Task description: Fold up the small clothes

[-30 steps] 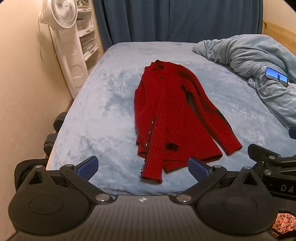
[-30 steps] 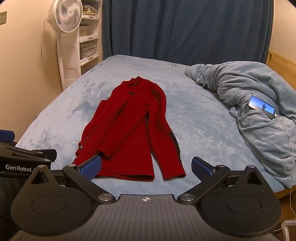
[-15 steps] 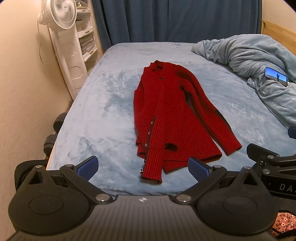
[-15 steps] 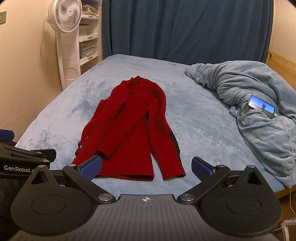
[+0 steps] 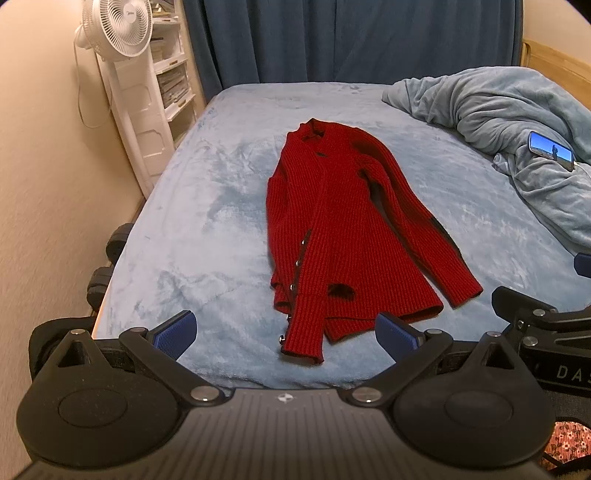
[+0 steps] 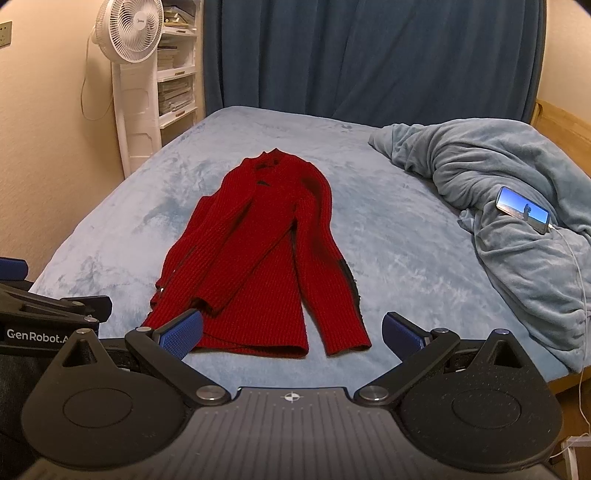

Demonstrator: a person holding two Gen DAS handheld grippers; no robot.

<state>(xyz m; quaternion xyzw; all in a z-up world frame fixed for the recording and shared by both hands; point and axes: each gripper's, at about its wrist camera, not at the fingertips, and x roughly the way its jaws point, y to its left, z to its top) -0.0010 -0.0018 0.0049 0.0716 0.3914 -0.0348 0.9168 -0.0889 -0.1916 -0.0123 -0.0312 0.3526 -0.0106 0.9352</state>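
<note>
A red knit cardigan [image 5: 343, 229] lies flat on the light blue bed [image 5: 207, 229], collar far, hem near, both sleeves laid along the body. It also shows in the right wrist view [image 6: 266, 258]. My left gripper [image 5: 284, 334] is open and empty, held just short of the hem at the bed's near edge. My right gripper [image 6: 291, 332] is open and empty, just in front of the hem. Each gripper shows at the edge of the other's view.
A crumpled blue blanket [image 6: 498, 192] lies on the right of the bed with a lit phone [image 6: 522, 212] and its cable on it. A white fan [image 5: 118, 29] and shelves stand by the left wall. Dark curtains hang behind.
Both grippers have shifted slightly; the left view has tilted up a little. The cardigan has not moved.
</note>
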